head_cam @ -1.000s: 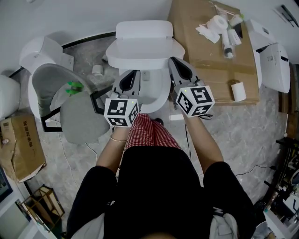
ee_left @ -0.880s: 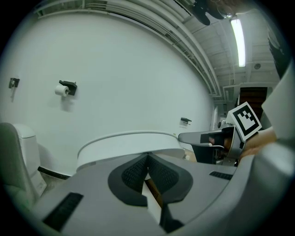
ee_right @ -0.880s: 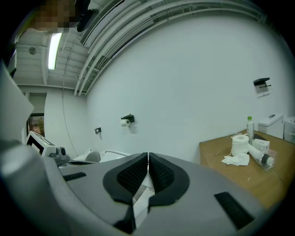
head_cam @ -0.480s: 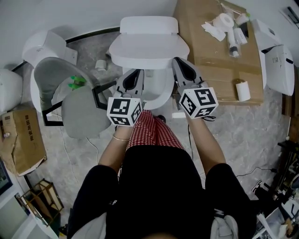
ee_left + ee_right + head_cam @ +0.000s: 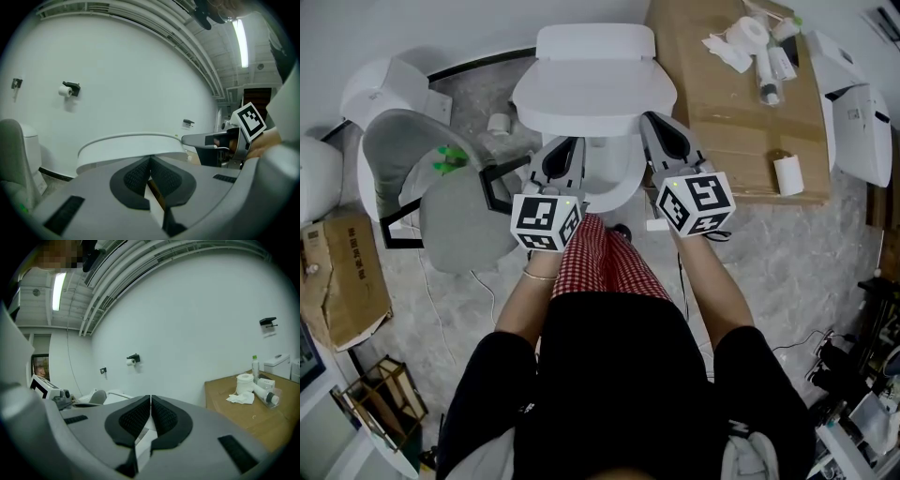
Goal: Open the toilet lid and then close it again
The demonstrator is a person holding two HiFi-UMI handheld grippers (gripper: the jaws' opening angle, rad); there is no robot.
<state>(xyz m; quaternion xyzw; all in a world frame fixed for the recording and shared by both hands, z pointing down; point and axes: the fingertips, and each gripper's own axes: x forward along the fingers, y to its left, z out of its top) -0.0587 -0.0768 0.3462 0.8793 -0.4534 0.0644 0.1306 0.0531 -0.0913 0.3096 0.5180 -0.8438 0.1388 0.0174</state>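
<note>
Though hinged at the back edge of the toilet [image 5: 609,187], probably handles as light, stiff, slick plastic: best pushed under the front rim of the lid [image 5: 593,94]. Hangs part-raised over the bowl, long axis hinge-to-front, rim toward the person. Approached just beneath that rim by left gripper [image 5: 565,148] and right gripper [image 5: 656,127], jaws pressed together, empty.

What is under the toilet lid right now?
Under the partly raised toilet lid, the front of the white bowl shows between the left gripper and the right gripper. The lid covers the rear of the bowl and the hinge, so they cannot be seen.
</note>
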